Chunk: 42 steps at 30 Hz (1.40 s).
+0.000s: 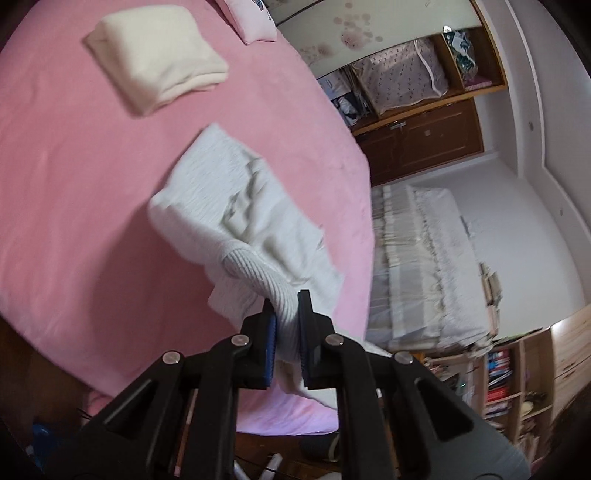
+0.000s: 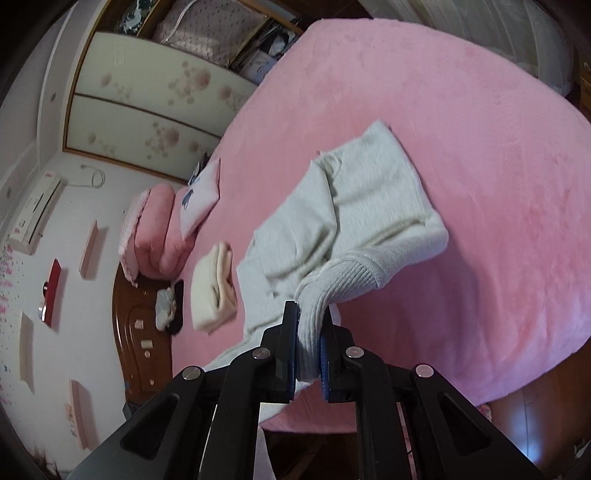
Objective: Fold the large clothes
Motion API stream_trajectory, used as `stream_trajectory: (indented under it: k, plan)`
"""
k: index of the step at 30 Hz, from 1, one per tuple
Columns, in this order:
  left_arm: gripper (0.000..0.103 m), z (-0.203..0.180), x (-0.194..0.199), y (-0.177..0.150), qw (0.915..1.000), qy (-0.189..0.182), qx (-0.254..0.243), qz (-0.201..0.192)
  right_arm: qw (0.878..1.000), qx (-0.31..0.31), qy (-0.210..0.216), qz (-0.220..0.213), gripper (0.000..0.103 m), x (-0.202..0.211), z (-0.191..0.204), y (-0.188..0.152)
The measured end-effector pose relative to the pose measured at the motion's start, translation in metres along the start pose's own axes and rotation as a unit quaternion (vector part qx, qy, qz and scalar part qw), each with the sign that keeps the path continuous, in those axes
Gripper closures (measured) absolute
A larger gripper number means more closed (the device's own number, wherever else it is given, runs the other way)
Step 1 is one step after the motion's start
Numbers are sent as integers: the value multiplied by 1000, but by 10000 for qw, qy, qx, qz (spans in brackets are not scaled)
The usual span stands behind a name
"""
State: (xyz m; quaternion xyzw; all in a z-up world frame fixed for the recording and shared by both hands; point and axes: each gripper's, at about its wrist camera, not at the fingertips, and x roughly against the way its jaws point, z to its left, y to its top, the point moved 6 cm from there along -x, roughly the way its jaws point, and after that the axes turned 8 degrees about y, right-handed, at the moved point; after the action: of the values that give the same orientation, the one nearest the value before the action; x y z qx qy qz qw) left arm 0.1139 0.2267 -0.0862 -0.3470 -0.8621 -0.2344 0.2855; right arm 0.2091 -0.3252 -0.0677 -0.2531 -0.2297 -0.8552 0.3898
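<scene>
Both hand-held grippers clamp white sweater [image 1: 240,206] | pink bed [image 1: 74,166] | wardrobe [image 2: 147,110]

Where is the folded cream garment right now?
The folded cream garment lies on the pink bed, upper left in the left wrist view, beyond the white sweater and beside the pillow.

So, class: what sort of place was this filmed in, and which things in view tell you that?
Most likely a home bedroom. A bed under a pink cover fills both views, pillows lie at its wooden headboard, and a wardrobe with flowered sliding doors stands beside it.
</scene>
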Motion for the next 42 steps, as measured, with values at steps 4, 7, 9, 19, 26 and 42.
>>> stream_trajectory:
  k: [4,7,9,19,26,42]
  plan:
    - [96,-19,-18,52,9990,-153,372,201,9998,-35,-101,-193,94,-9,22,39]
    - [96,-35,-42,95,9989,-191,342,269,9987,-223,-52,-457,98,-15,36,69]
    - [96,-45,-60,121,9988,-176,304,328,9974,-348,-53,-635,98,-19,44,90]
    - [96,-70,-185,215,9995,254,35,188,9961,-274,-189,-814,98,-117,37,215]
    - [96,-45,-291,255,9964,841,36,10,9977,-21,-456,-501,98,-214,-10,284]
    - [65,-25,-367,266,9661,2460,-588,510,9840,706,-1541,-544,64,-271,-25,344]
